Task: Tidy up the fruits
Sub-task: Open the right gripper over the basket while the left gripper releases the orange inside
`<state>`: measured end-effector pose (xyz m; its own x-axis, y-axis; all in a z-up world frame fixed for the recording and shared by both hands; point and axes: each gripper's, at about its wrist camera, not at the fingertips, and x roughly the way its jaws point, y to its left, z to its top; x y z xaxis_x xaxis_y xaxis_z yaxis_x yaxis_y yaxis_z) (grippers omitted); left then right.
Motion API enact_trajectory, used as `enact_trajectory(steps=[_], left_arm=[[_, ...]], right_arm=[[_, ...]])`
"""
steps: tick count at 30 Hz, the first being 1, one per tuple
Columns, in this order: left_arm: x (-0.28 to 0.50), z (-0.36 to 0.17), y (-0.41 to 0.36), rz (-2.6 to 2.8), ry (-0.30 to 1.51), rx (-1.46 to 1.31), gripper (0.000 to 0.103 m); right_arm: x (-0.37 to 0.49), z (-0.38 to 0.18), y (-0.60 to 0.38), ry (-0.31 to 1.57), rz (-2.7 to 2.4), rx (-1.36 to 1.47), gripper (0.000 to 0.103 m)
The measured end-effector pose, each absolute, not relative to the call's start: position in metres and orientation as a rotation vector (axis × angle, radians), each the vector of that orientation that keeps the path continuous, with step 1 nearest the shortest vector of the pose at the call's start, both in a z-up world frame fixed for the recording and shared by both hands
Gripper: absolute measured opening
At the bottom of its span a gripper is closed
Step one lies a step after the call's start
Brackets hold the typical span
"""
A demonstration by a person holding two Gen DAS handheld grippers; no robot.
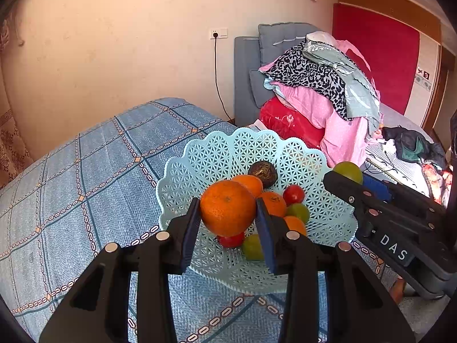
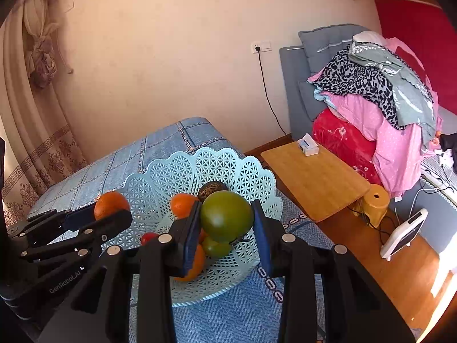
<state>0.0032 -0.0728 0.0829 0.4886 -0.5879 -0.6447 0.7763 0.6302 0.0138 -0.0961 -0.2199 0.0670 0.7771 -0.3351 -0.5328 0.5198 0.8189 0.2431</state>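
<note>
Left tongs (image 1: 228,217) clamp an orange (image 1: 227,207); right tongs (image 2: 227,223) clamp a green fruit (image 2: 226,220), at 3 o'clock, above the basket (image 1: 328,217).

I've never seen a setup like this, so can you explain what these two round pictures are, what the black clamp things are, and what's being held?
No robot arm here: a person holds a two-finger gripper in each hand, and each gripper carries a fisheye camera looking forward along its fingers, hence the round, bent pictures.

In the left camera's view, the left gripper is shut on an orange. In the right camera's view, the right gripper is shut on a green fruit. Each camera also catches the other gripper from the side.

Both fruits are held above a pale blue lattice basket, which sits on a blue patterned cloth and holds more oranges, red and green fruits, and one dark round fruit.
</note>
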Motion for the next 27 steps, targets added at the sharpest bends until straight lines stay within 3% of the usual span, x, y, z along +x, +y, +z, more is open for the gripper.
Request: enact_trajectory(steps=[4, 5, 6, 14, 16, 17, 20, 27], left_arm=[[0.003, 0.081, -0.073, -0.85, 0.657, 0.325, 0.042], [0.004, 0.081, -0.072, -0.846, 0.66, 0.324, 0.048], [0.004, 0.081, -0.07, -0.835, 0.652, 0.322, 0.06], [0.006, 0.091, -0.057, -0.811, 0.618, 0.295, 0.064], [0.006, 0.092, -0.054, -0.802, 0.61, 0.291, 0.074], [0.006, 0.093, -0.053, -0.797, 0.604, 0.291, 0.076], [0.005, 0.094, -0.048, -0.779, 0.588, 0.296, 0.085], [0.0, 0.097, -0.038, -0.744, 0.551, 0.311, 0.095]], right_arm=[[-0.096, 0.066, -0.221, 0.499, -0.477, 0.395, 0.036], [-0.096, 0.067, -0.22, 0.497, -0.48, 0.393, 0.036], [-0.096, 0.067, -0.22, 0.496, -0.481, 0.393, 0.036], [-0.097, 0.07, -0.219, 0.487, -0.492, 0.387, 0.036], [-0.098, 0.07, -0.218, 0.49, -0.495, 0.386, 0.036], [-0.099, 0.07, -0.218, 0.491, -0.497, 0.385, 0.039], [-0.103, 0.069, -0.219, 0.485, -0.518, 0.388, 0.06], [-0.115, 0.066, -0.221, 0.498, -0.539, 0.396, 0.066]])
